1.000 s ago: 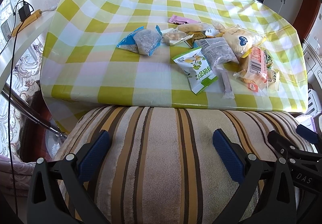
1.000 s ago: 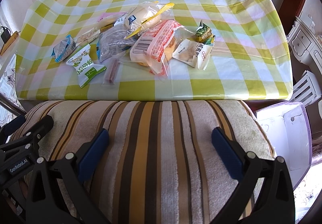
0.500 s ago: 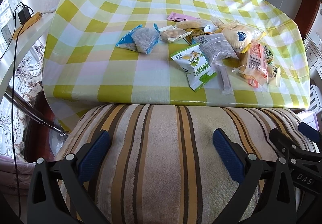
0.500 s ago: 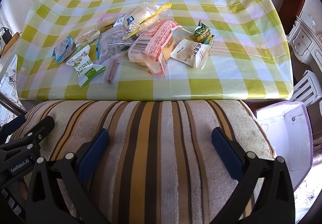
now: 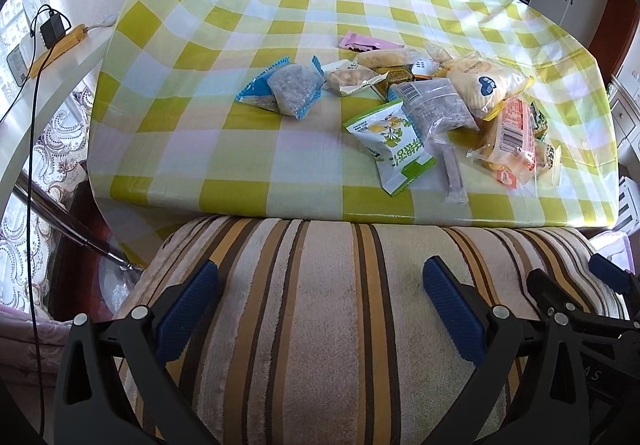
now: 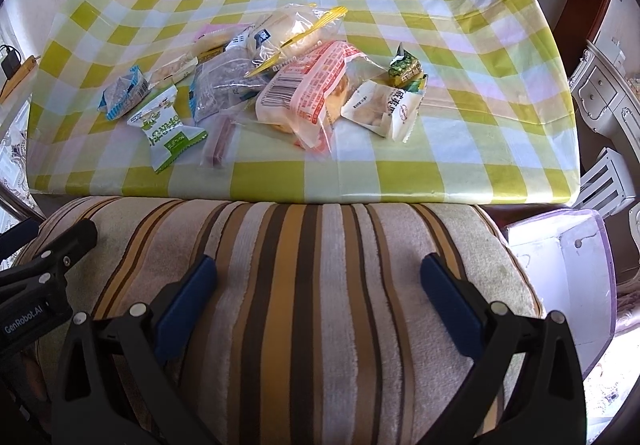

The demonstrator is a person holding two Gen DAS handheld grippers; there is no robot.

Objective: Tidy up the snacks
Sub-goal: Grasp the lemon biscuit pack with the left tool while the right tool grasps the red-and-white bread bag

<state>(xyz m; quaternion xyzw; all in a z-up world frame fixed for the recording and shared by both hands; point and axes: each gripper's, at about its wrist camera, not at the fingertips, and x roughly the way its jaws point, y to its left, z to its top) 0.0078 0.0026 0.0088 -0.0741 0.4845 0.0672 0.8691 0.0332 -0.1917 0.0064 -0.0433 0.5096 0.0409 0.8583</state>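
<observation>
Several wrapped snacks lie in a loose pile on a table with a yellow-and-white checked cloth (image 5: 224,93). Among them are a green-and-white packet (image 5: 394,147), a blue-edged packet (image 5: 286,87), a red-printed bread bag (image 6: 312,89), a white packet (image 6: 384,109) and a small green packet (image 6: 405,67). My left gripper (image 5: 320,299) hangs open over a striped cushion (image 5: 328,317), well short of the table. Over the same cushion my right gripper (image 6: 318,293) also stands open with nothing between its fingers. Each gripper shows at the edge of the other's view.
The striped cushion (image 6: 320,285) lies between both grippers and the table's near edge. A white open box (image 6: 560,269) stands low at the right. A power strip with a cable (image 5: 52,41) rests on a ledge at the left. White cabinets (image 6: 608,101) stand at the far right.
Both views have drifted slightly; the snacks sit a little nearer and lower in frame. Both grippers stay open and nothing on the table has moved.
</observation>
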